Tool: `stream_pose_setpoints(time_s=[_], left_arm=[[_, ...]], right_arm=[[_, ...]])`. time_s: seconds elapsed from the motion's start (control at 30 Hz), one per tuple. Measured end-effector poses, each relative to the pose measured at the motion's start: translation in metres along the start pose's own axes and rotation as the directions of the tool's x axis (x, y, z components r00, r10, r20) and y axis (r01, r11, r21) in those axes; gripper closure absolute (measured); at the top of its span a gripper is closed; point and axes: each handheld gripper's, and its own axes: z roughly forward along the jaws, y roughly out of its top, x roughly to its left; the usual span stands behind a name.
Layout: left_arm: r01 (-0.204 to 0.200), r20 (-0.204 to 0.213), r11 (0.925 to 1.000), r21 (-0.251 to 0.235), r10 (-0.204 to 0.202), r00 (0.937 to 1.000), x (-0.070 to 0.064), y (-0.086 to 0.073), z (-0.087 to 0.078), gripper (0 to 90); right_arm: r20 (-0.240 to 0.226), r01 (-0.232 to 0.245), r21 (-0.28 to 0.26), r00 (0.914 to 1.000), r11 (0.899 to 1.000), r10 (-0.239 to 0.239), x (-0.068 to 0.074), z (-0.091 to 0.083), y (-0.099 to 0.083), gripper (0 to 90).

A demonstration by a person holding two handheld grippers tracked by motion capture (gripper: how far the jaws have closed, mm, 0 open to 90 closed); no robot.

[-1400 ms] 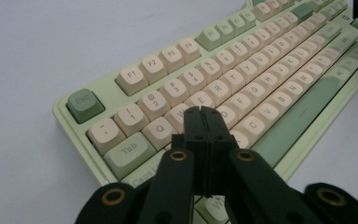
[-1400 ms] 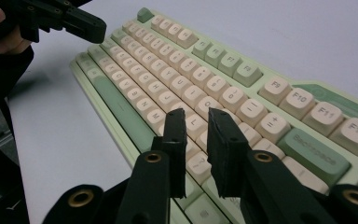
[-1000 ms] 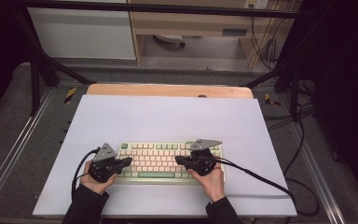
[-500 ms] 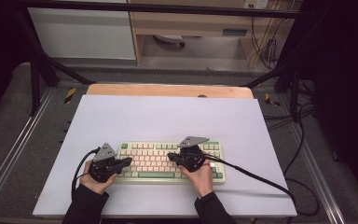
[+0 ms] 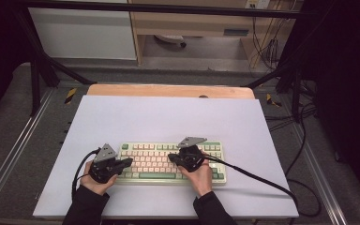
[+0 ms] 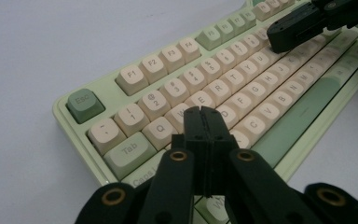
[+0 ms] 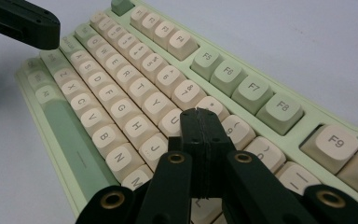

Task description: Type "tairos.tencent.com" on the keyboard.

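Left gripper fingers pressed together, empty, tip over the W/E keys. Right gripper fingers likewise closed, tip by U/I/J. Pale green mechanical keyboard with cream keycaps lies near the front of the white tabletop. Typing looks mid-way; no finish visible.

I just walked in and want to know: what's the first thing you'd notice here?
A pale green keyboard with cream keys lies near the front edge of the white table top. Two hands hold black grippers over it: the left gripper hovers above the keys at the left end with its jaws shut, and the right gripper points its shut jaws over the middle keys.
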Motion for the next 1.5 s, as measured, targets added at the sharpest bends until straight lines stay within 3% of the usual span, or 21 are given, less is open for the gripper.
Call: stream_pose_setpoints(time_s=[0.23,0.8,1.5], left_arm=[[0.0,0.0,1.0,-0.002,0.0,1.0,0.0,0.0,0.0,90.0],[-0.004,0.001,1.0,-0.009,0.004,1.0,-0.003,0.003,-0.001,90.0],[-0.021,-0.002,0.9998,-0.003,0.021,0.9998,-0.012,0.019,0.012,90.0]], right_arm=[[0.006,0.015,0.011,0.9999,1.0,-0.015,0.002,0.002,0.0,90.0],[-0.018,0.046,-0.022,0.9988,0.999,-0.046,0.007,-0.024,0.005,90.0],[-0.032,0.02,-0.032,0.9993,0.999,-0.021,-0.002,-0.047,-0.01,90.0]])
